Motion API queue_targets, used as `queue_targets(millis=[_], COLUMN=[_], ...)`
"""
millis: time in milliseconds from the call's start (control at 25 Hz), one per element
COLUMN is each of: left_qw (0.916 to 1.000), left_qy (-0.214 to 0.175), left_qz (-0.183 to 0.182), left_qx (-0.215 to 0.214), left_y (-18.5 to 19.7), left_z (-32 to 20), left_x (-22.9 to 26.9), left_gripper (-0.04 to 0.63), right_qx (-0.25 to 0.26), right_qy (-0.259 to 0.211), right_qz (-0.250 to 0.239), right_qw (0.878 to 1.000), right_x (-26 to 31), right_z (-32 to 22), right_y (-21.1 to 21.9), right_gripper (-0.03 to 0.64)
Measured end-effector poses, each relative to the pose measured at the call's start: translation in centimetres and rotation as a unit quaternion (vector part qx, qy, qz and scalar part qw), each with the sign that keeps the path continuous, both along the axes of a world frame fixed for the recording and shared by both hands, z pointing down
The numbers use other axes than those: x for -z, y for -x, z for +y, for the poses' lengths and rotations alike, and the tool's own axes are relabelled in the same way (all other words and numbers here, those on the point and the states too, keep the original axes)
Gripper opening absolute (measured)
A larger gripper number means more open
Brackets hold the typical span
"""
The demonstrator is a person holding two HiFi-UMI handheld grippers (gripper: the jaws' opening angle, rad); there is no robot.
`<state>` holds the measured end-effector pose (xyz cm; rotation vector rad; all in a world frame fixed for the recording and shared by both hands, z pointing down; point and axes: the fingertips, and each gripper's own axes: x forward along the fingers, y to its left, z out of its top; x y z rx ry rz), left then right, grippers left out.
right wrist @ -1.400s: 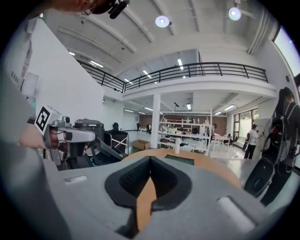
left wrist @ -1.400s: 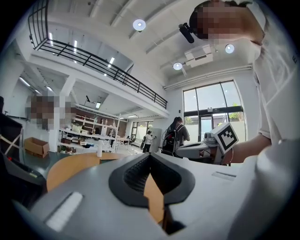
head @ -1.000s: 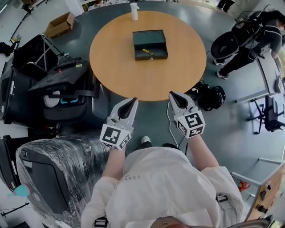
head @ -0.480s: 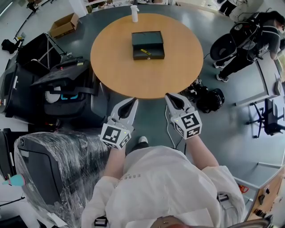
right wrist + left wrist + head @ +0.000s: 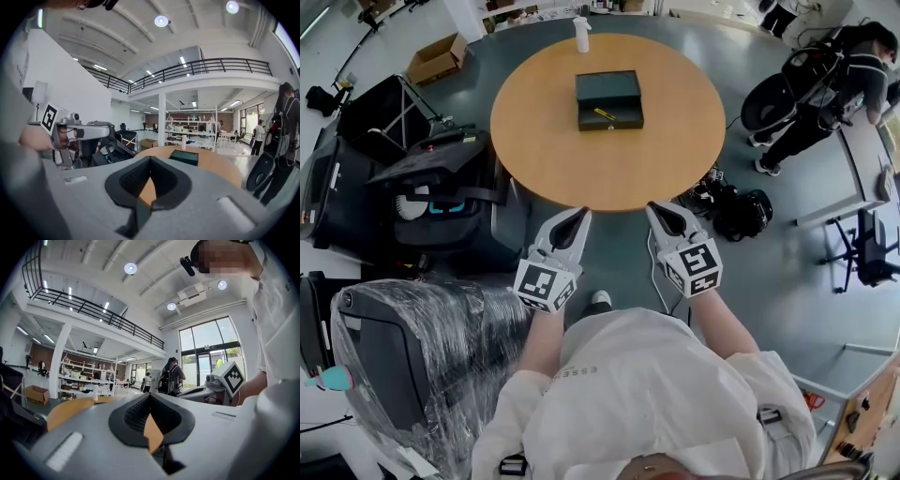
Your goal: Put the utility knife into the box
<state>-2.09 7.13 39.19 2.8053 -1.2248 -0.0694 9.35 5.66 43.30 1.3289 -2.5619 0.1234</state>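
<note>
Saw the jaws of the left gripper and the right gripper clenched tip to tip on nothing, side by side just short of the table's 6 o'clock edge. Spotted the yellow utility knife lying inside the open box, well apart toward 12 o'clock, so judged the placing done and no further move needed. Noted 2 forearms reaching forward from the torso, noses aimed toward 12 o'clock.
</note>
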Motion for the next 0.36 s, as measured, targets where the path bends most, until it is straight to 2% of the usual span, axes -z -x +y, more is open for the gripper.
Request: queue_targets(millis=[360], left_qw=[1.0], left_qy=[0.005], left_qz=[-0.005], left_qx=[0.003], left_y=[0.17], left_z=[-0.03], left_x=[-0.55], left_gripper=[0.017], right_qx=[-0.004], right_qy=[0.018], right_qz=[-0.018], right_qw=[1.0], right_x=[-0.29], right_z=[0.12], right_y=[-0.04], right_gripper=[-0.008])
